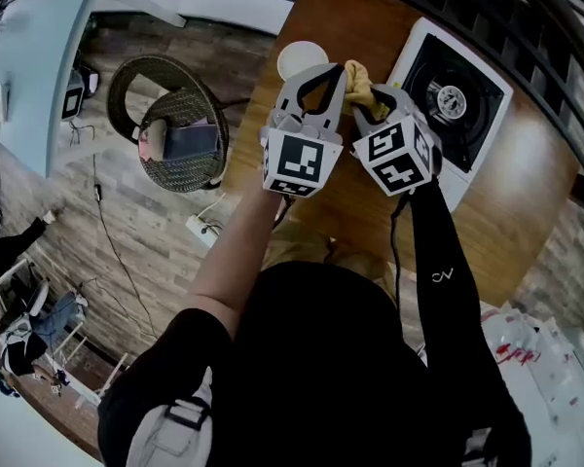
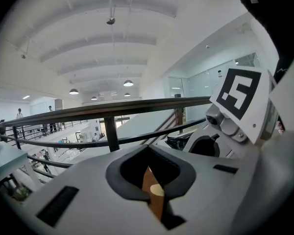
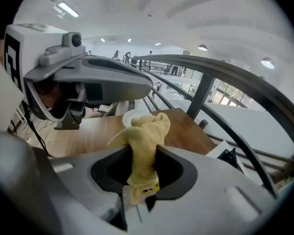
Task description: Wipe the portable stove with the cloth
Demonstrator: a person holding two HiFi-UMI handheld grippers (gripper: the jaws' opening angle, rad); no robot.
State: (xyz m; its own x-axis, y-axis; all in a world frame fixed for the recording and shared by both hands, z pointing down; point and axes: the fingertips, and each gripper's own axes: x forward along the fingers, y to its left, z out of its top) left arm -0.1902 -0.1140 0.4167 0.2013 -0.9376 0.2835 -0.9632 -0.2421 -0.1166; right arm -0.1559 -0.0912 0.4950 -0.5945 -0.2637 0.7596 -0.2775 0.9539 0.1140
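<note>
The right gripper (image 3: 141,166) has its jaws clamped on the yellow cloth (image 3: 145,137), while the left gripper (image 2: 150,176) just beside it has its jaws together on nothing. The cloth is bunched into a strip whose long axis runs along the jaws, its loose end pointing to the far side of the table (image 1: 511,197). It hangs just left of the stove (image 1: 459,107) without touching it, so I judge the cloth is in hand and the whole wipe is left.

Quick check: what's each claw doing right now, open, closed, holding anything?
Left claw: closed, nothing in it.
Right claw: closed on the yellow cloth.
</note>
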